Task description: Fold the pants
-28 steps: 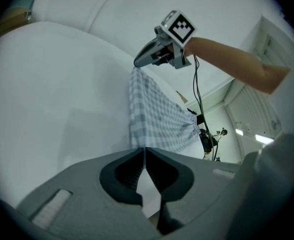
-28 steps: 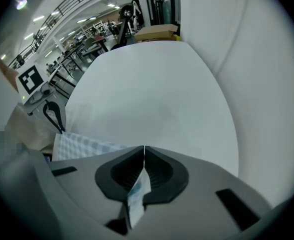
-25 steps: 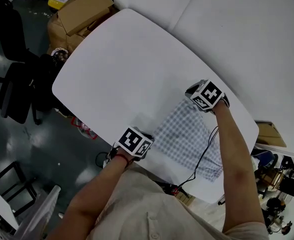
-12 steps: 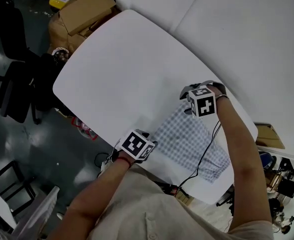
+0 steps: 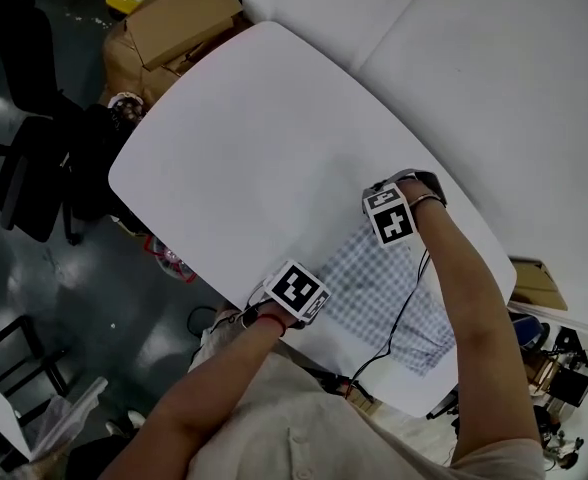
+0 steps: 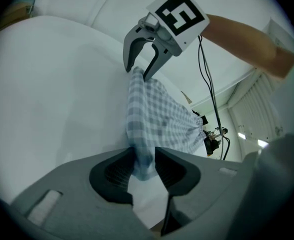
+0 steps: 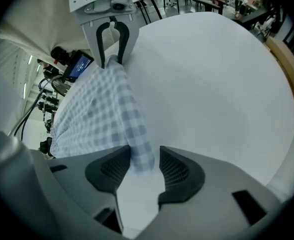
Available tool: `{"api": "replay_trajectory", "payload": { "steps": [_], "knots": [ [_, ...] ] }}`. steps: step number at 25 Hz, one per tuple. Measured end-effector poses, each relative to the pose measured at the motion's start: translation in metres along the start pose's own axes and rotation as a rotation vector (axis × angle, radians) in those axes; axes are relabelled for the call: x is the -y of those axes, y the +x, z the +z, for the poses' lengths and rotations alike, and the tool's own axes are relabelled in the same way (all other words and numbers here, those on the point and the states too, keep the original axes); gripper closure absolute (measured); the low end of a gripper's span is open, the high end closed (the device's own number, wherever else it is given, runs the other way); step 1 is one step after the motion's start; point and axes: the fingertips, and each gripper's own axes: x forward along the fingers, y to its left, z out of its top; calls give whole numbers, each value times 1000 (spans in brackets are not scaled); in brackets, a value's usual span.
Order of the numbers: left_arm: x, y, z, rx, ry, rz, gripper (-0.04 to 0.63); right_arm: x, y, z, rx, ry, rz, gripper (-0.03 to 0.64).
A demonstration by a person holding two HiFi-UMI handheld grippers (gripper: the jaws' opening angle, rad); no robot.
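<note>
Right now the left gripper point(image 6: 143, 160) has its jaws parted, having just been closing in a little. One end of a folded edge of the checked pants point(image 5: 374, 288) lies between its pads, and the pads do not squeeze it. The right gripper point(image 7: 139, 165) stands the same way: its jaws are spread wider, have also just been easing inward, and straddle the other end of that folded edge, with a gap visible beside the cloth. Both grippers tilt down at the white table point(image 5: 244, 148) and face each other along the fold, the left at the table's near edge and the right further in. The blue-and-white pants lie flat on the table's near right part, spreading from the fold toward the right end. A black cable point(image 5: 402, 313) hangs from the right gripper over the cloth. Off the table's far left end sits a cardboard box point(image 5: 179, 18), and a black chair point(image 5: 34, 173) stands on the floor to the table's left.
</note>
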Motion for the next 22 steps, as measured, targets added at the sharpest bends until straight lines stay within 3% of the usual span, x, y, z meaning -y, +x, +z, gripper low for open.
{"api": "replay_trajectory", "payload": {
  "steps": [5,8,13,18,22],
  "knots": [
    [-1,6,-2,-42,8,-19,537,1,2,0,19,22,42,456],
    [-6,2,-6,-43,-19,-42,549,0,3,1,12,4,70,531],
    [-24,-15,-9,-44,-36,-26,552,12,-8,11,48,4,46,557],
    [-69,-65,-1,-9,-36,56,552,59,-42,31,112,32,-104,563],
    [-124,-125,23,-5,32,209,552,110,-83,40,181,95,-294,563]
  ]
}}
